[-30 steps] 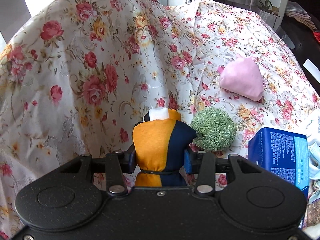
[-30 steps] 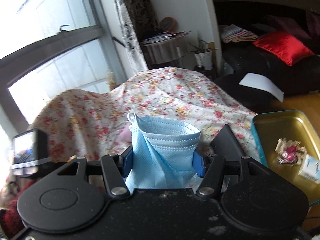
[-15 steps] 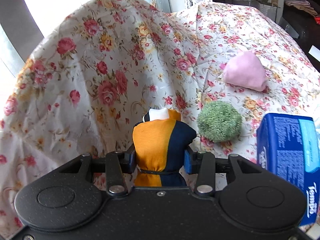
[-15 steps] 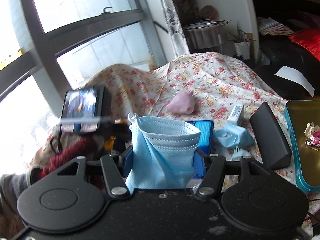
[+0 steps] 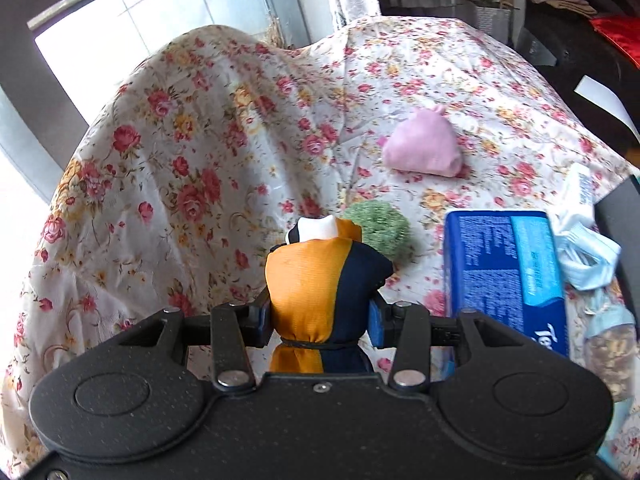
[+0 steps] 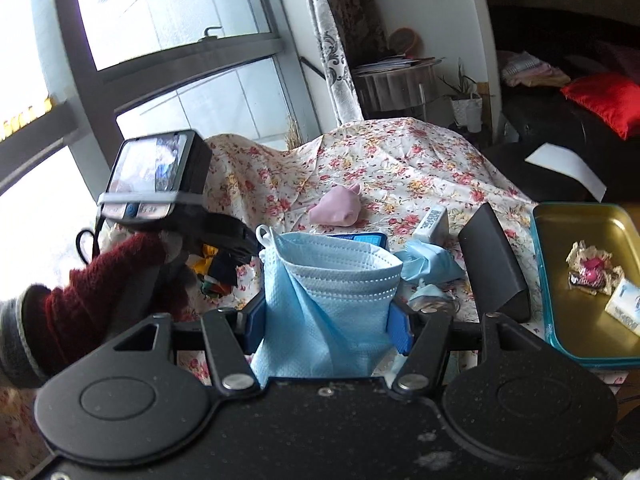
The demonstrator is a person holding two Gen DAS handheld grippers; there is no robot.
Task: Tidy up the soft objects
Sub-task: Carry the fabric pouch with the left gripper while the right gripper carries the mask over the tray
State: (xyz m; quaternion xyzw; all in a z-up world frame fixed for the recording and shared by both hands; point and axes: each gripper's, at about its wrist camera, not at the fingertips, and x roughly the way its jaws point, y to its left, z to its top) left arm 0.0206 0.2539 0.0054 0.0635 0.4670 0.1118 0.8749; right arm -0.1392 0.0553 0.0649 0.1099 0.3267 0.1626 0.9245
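Claws first: the left claw [image 5: 320, 316] pinches an orange-and-navy pouch [image 5: 326, 280] upright between its pads, and the right claw [image 6: 326, 320] pinches a folded blue face mask [image 6: 332, 292]. Ahead of the left claw on the floral-covered worktop [image 5: 200, 152] lie a green pompom [image 5: 378, 226], then a pink pouch [image 5: 424, 146] nearer the far edge. The gold tray [image 6: 560, 240] sits at the worktop's right edge, nearer the right claw, which likely unloads there first.
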